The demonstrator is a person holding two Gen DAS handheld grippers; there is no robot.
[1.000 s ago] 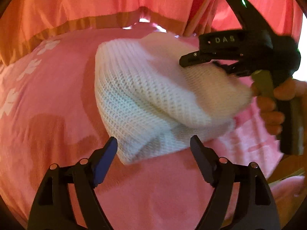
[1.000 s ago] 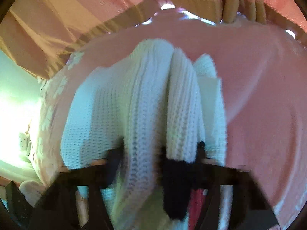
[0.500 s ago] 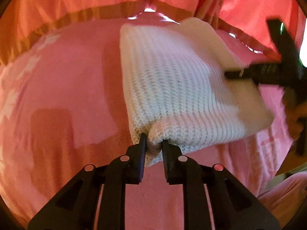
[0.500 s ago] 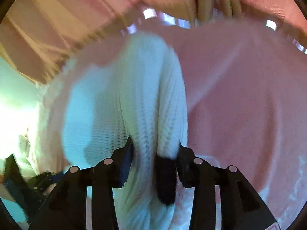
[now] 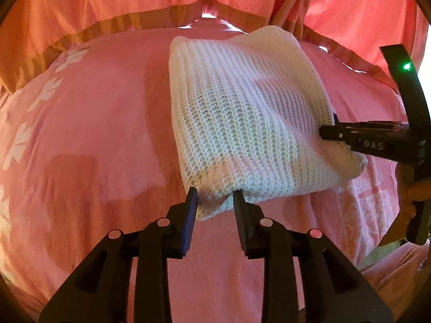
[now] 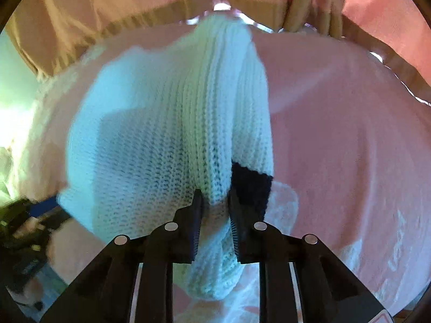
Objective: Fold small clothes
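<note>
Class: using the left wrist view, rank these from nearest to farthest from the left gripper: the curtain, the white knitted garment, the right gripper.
1. white knitted garment: its near corner sits between the fingers of the left gripper.
2. right gripper: off to the right, at the garment's side edge.
3. curtain: at the back, beyond the bed.

The tips of the right gripper [image 5: 330,132] are seen side-on in the left wrist view, so the gap between its jaws cannot be judged there, and its handle is cut off by the right edge. The underside of the white knit garment [image 5: 247,118] is hidden against the pink bedspread [image 5: 89,123]. In the right wrist view, the garment's left part [image 6: 113,123] is blurred, and the dark shapes at lower left, perhaps the left gripper [image 6: 24,228], cannot be made out.
</note>
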